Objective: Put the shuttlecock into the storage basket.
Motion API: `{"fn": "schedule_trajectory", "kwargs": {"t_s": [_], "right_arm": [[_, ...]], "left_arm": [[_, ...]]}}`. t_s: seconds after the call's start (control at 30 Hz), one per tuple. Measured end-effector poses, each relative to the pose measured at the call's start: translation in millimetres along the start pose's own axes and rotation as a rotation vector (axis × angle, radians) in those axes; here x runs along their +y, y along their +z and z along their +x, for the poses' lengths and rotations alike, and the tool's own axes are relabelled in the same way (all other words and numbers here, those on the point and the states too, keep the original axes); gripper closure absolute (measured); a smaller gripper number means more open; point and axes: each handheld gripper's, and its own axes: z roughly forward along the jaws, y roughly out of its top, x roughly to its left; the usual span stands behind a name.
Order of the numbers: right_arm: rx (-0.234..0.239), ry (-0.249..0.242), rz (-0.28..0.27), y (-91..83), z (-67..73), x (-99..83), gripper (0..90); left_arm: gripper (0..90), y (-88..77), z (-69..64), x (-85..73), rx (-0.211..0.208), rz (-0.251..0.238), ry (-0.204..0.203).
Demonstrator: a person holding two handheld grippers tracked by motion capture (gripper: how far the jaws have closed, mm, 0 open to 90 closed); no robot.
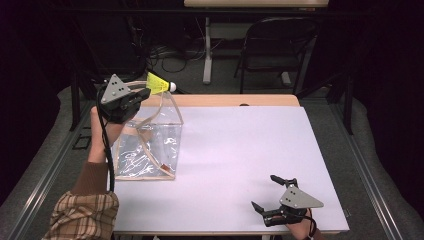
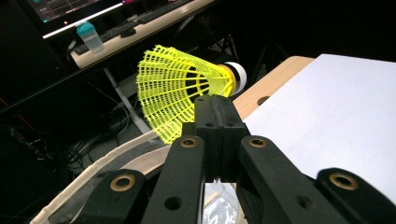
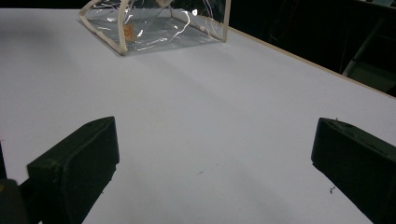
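Mostly the white table is bare: from the clear bag at the left side to the right edge nothing lies on it, and the far edge shows a strip of wood. I count one shuttlecock, one bag and two grippers.

The left gripper is raised over the far left corner, above the bag's open top. Its jaws are pressed together on the yellow skirt of the shuttlecock; the white cork end points away toward the table's far edge. In the left gripper view the pinched part of the skirt is hidden behind the jaws.

The right gripper rests low near the front right edge, jaws spread wide with nothing between them, well apart from the bag. The person's right hand is cut off by the bottom edge of the high view. What is printed on the bag's small orange label is too small to read.
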Motion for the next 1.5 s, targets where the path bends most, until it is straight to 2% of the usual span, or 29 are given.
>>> {"fn": "schedule_trajectory", "kwargs": {"t_s": [0.33,1.5], "right_arm": [[0.000,0.001,0.000,-0.1,0.0,0.0,0.3],[0.001,0.002,-0.001,0.6,0.0,0.0,0.5]], "left_arm": [[90.0,-3.4,4.5,-3.0,0.021,0.001,-0.003],[90.0,-10.7,25.8,-18.2,0.093,0.024,-0.053]]}}
